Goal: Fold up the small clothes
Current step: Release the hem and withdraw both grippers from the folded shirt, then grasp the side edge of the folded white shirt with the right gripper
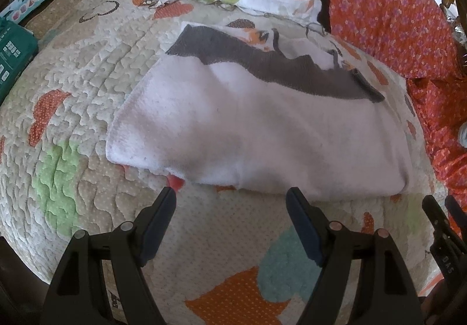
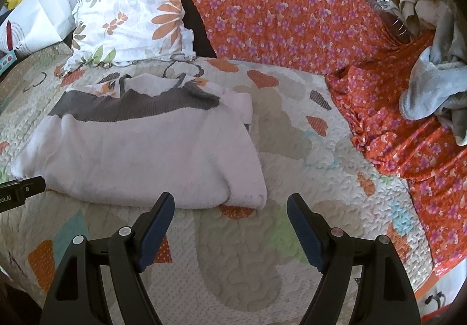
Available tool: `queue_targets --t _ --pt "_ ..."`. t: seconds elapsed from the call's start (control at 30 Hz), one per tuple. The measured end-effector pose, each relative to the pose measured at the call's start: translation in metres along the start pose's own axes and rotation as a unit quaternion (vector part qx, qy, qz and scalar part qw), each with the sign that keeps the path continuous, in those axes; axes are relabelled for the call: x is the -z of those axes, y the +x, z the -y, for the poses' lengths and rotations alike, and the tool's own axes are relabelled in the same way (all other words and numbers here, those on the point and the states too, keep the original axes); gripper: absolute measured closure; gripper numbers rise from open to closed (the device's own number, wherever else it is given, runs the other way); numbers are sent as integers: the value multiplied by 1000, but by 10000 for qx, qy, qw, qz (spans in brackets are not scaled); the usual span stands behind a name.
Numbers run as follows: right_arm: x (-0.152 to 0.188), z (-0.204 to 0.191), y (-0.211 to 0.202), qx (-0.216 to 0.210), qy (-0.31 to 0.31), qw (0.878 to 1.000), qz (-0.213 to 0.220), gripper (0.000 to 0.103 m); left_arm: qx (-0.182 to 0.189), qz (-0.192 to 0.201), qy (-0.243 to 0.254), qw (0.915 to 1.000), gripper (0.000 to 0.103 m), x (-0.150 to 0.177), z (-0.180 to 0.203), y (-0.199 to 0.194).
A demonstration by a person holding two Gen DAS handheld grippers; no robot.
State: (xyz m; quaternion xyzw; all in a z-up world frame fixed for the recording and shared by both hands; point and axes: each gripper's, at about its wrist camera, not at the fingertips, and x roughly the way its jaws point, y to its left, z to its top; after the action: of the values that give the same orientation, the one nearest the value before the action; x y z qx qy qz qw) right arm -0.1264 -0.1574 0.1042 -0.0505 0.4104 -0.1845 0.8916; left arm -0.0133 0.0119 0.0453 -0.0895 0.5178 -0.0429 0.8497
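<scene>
Left wrist view looks down on the quilted bedspread (image 1: 73, 85), patched in orange, green and beige. Along its far side runs an orange flowered cloth (image 2: 292, 12), with a floral pillow (image 2: 131, 10) propped beside it. On the quilt lies the white garment (image 1: 248, 126), folded over on itself, a grey band (image 1: 262, 68) across its far end; what sort of garment it is I can't quite tell. Just short of its near edge hang the left gripper (image 1: 230, 202) and right gripper (image 2: 230, 208), both with jaws spread apart, holding nothing.
</scene>
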Motion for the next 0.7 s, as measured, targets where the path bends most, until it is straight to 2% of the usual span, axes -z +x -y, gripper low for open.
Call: queue_targets --t 0.1,0.2,0.23,0.33,0.4,0.47,0.57,0.6,0.63,0.67,0.7 --pt "0 10 15 -397 217 9985 -292 19 -99 10 -7 10000 26 -6 -7 2" --pt "1 43 43 -910 998 9879 -763 19 -198 96 -282 9994 26 -13 -28 -1" --pt "3 56 54 -1102 1342 9804 -932 19 -220 115 -419 9988 26 -15 -37 -3" --pt "19 96 91 -1845 2582 9379 -1399 19 -194 70 -849 9962 26 -18 -66 -6" --pt "25 105 103 -2080 2958 9211 -1442 19 -146 11 -1008 9948 26 -18 -76 -6" --pt "24 100 108 -2198 2981 9188 -1366 19 -96 -60 -1113 9937 26 -16 -85 -5" --pt "12 80 114 -1986 2647 9366 -1155 21 -69 -109 -1139 9934 26 -14 -88 -5" --pt "9 75 119 -1871 2553 9422 -1100 31 -63 -111 -1146 9933 26 -14 -89 -5" --pt "9 71 125 -1816 2535 9443 -1051 52 -59 -107 -1155 9932 26 -13 -90 -6" --pt "8 73 128 -1910 2608 9411 -994 63 -60 -94 -1175 9930 26 -13 -92 -8" --pt "10 77 131 -2236 2826 9278 -965 83 -67 -75 -1201 9927 26 -14 -94 -9"
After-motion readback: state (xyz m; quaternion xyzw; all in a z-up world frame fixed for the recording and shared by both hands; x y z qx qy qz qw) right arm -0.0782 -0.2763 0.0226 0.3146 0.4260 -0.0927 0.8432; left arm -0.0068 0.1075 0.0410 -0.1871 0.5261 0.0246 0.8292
